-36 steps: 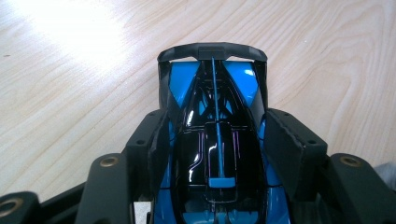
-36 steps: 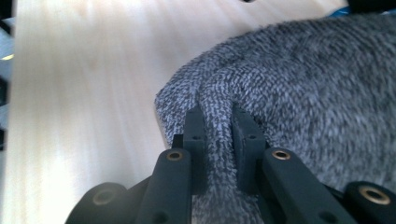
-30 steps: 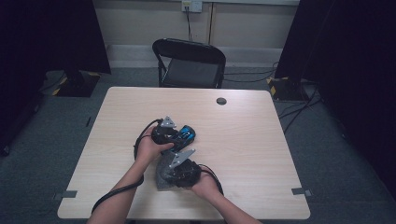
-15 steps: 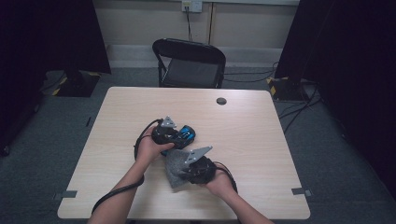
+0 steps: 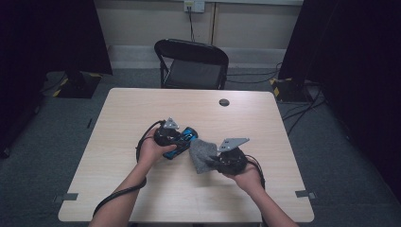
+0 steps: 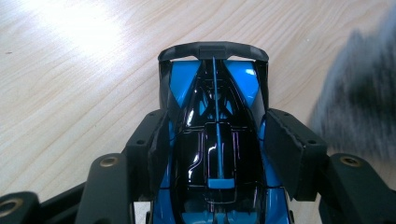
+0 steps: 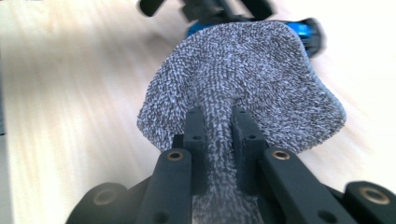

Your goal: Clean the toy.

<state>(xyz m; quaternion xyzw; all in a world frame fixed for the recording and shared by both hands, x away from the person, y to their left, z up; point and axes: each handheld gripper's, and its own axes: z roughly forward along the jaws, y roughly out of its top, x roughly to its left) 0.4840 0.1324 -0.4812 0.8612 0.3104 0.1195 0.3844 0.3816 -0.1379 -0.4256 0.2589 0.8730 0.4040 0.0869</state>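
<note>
On the pale wood-grain table (image 5: 123,118), the left gripper (image 5: 176,140) clamps a glossy blue-and-black toy racing car (image 6: 215,140) by its flanks; in the left gripper view both black pads press against the car's sides, with its dark wing pointing away over the tabletop. The car sits near the middle of the table, just left of the right gripper (image 5: 213,163). That gripper's jaws are pinched tight on a grey, nubby microfibre cloth (image 7: 243,79), which bunches between the pads and fans out beyond them. In the high view the cloth lies just beside the car, though whether they touch cannot be told. A black folding chair (image 5: 191,64) stands behind the table.
</note>
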